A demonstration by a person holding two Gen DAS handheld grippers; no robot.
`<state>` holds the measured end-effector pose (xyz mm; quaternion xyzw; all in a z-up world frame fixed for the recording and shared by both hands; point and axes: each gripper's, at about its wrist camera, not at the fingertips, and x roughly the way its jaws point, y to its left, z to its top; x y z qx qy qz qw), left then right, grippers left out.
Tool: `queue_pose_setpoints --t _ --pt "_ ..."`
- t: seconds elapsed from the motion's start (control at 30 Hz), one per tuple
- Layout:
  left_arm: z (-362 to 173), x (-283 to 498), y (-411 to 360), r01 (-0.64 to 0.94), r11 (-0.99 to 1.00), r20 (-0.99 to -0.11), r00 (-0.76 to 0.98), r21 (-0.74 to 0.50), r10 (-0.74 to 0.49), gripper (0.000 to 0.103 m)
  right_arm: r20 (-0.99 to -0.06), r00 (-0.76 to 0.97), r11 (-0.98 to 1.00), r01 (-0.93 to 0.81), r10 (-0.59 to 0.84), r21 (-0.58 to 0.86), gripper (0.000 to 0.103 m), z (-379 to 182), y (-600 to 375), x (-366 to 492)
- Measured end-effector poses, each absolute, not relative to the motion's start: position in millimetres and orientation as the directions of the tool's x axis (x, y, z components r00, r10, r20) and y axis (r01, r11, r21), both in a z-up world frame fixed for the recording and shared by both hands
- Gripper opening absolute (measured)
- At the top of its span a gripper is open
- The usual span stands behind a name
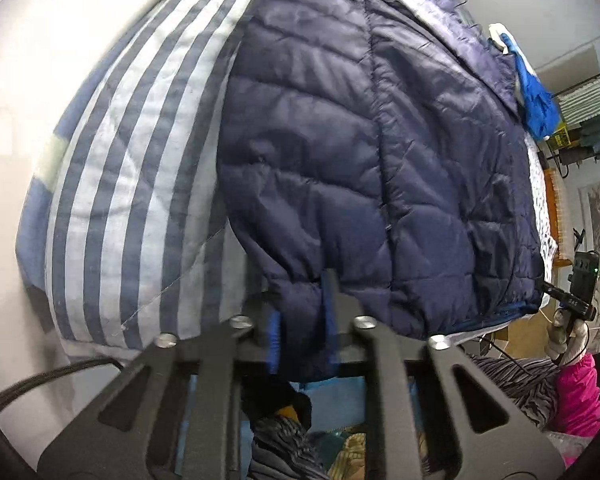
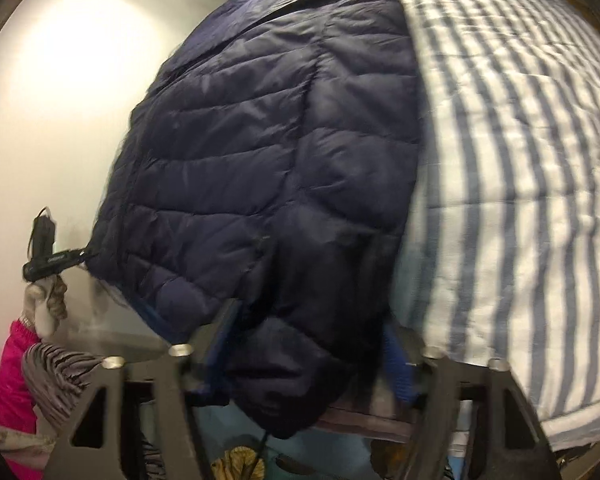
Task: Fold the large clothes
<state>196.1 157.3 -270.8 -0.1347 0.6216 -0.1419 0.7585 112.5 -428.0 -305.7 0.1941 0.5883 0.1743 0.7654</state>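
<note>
Left tongs (image 1: 302, 320) pinch navy jacket (image 1: 360, 160) hem (striped quilt (image 1: 132, 200) beneath).

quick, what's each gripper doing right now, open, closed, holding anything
Left gripper: closed on the hem of the navy puffer jacket.
Right gripper: jaws around a bunched jacket corner; a firm clamp cannot be told.

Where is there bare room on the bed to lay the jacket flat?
One strip of striped quilt lies bare beside the jacket, toward the far side in the right wrist view. Another runs between jacket and wall. The near edge is crowded: both grippers at the hem.
</note>
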Motion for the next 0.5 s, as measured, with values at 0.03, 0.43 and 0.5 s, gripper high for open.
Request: queue_pose_setpoints --t 0.03,0.43,0.5 --pt "-265.8 197.1 154.4 0.054 0.922 -0.900 0.204 -0.383 -0.386 0.009 -0.824 0.237 0.853 -0.042 0.514 0.520 0.030 -306.4 -425.4 113.8" --pt "-150.4 197.9 161.4 0.091 0.876 -0.750 0.480 -0.474 -0.456 0.005 -0.679 0.514 0.829 -0.130 0.525 0.543 0.002 -202.2 -440.6 100.1" --pt "-139.3 204.0 160.4 0.089 0.868 -0.725 0.512 -0.489 -0.461 0.005 -0.649 0.553 0.822 -0.125 0.523 0.556 0.002 -189.7 -447.0 102.1"
